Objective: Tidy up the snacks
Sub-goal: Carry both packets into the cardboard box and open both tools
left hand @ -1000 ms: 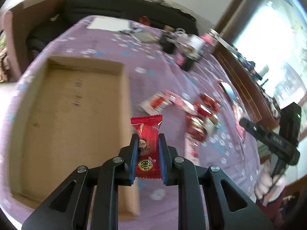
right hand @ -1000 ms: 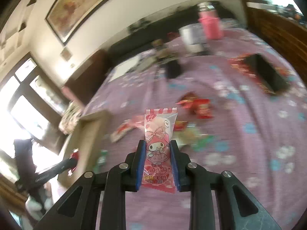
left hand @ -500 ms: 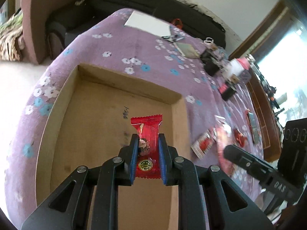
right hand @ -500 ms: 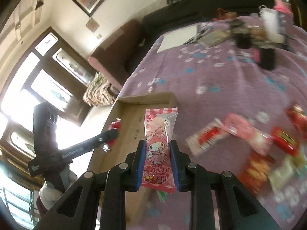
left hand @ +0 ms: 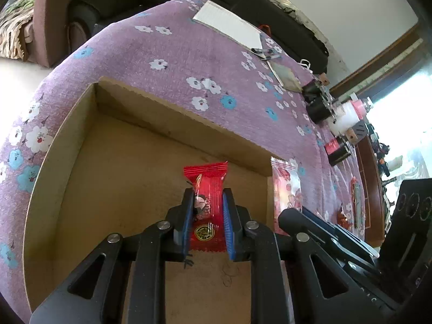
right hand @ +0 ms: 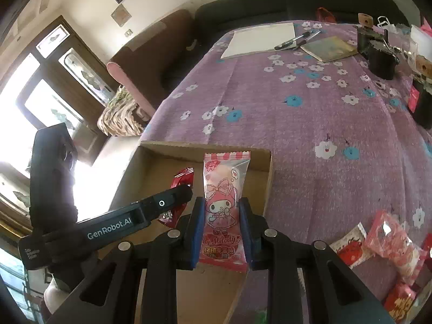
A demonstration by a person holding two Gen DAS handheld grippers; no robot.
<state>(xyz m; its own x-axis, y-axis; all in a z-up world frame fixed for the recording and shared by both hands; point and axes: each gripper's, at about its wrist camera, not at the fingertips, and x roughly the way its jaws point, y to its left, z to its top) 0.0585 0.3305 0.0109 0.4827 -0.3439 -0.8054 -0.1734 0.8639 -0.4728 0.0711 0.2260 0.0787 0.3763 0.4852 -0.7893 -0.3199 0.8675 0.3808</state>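
A shallow cardboard box [left hand: 81, 140] [right hand: 267, 167] lies on the purple flowered tablecloth [left hand: 175, 62] [right hand: 310, 124]. My left gripper [left hand: 206, 225] is shut on a red candy packet [left hand: 206, 189], held over the box's inside. From the right wrist view that gripper [right hand: 186, 189] and its red packet [right hand: 183, 178] show at the box's left. My right gripper [right hand: 222, 232] is shut on a pink cartoon-print packet [right hand: 225, 189], hanging over the box's right wall. The pink packet [left hand: 286, 186] also shows beside the left gripper.
Several loose snack packets [right hand: 383, 240] lie on the cloth right of the box. At the far end are a white pad [right hand: 259, 40], pens [right hand: 294, 40], a booklet [right hand: 329, 48], black holders [right hand: 380, 59] and a pink bottle [left hand: 356, 108]. Sofas stand beyond the table.
Both grippers have swung left from the snack pile to over the box, each still holding its packet. The right gripper has come up close beside the left.
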